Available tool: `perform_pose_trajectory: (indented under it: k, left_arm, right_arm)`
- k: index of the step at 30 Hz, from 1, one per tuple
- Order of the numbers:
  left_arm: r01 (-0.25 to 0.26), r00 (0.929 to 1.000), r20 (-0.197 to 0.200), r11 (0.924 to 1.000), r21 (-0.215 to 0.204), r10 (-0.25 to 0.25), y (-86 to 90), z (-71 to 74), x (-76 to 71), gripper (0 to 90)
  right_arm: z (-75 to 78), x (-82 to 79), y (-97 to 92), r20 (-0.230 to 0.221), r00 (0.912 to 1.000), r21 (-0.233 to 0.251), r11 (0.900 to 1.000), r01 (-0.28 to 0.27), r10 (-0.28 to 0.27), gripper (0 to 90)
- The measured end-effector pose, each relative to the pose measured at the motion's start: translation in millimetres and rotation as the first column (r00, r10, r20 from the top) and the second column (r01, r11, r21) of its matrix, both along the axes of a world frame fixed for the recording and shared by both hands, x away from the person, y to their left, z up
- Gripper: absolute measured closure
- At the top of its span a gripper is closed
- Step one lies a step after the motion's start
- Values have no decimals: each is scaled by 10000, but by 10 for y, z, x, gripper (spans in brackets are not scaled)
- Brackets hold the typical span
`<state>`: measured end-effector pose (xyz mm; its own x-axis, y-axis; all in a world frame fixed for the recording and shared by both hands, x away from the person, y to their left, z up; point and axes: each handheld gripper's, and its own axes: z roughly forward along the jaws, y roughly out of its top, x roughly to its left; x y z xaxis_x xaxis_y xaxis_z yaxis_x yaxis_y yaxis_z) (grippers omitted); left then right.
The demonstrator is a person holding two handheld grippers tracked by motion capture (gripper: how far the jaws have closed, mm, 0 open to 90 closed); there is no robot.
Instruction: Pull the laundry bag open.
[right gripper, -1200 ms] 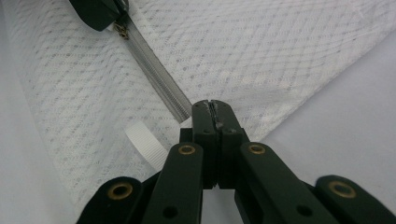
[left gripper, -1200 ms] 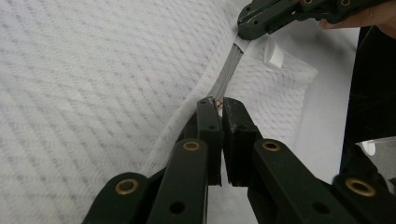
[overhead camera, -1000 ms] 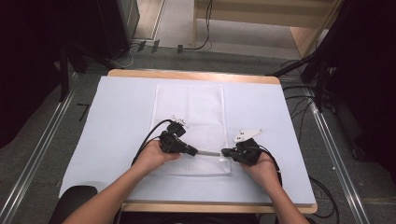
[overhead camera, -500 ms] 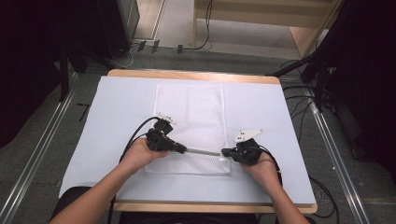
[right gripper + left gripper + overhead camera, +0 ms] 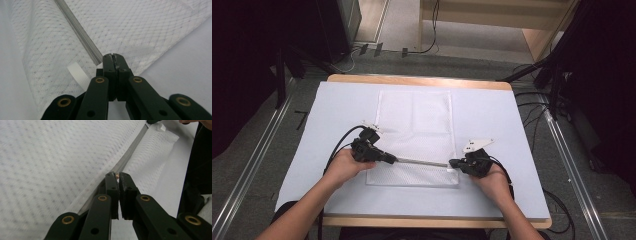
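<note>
A white mesh bag (image 5: 414, 120) lies flat on the pale sheet, with a grey zipper (image 5: 422, 162) running across it near its front end. My left gripper (image 5: 394, 160) is at the zipper's left part, its jaws shut on the small brass-coloured zipper pull (image 5: 117, 176). The zipper (image 5: 130, 152) runs ahead of the left gripper (image 5: 117, 175) toward the other hand. My right gripper (image 5: 452, 163) holds the zipper's right end; its jaws (image 5: 113, 56) are shut on the bag's edge where the zipper (image 5: 80, 32) ends. A white ribbed tab (image 5: 77, 72) lies beside them.
The pale sheet (image 5: 512, 125) covers a wooden table (image 5: 422, 80). Both forearms come in from the bottom edge. Cables trail from the grippers over the front edge. Metal rails (image 5: 257, 165) flank the table on the floor, and wooden furniture (image 5: 532, 30) stands beyond it.
My left gripper has slid to the left along the zipper, away from the right gripper, so the grey stretch between them is longer. The right gripper has stayed put.
</note>
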<state>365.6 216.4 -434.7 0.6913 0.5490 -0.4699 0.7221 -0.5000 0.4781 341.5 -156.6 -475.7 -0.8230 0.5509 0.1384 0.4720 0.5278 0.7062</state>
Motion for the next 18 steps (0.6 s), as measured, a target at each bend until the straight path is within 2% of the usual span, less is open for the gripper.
perform_pose_trajectory:
  k: [6,18]
  left_arm:
    - [-205,9998,-45,9997,-99,204,159,3,-23,880]
    - [-878,9959,-215,9961,106,880,582,-23,-105,880]
  right_arm:
    - [8,9,2,-108,9999,-54,10000,-50,50,900]
    - [9,40,-5,-231,9995,-1,9998,-201,200,900]
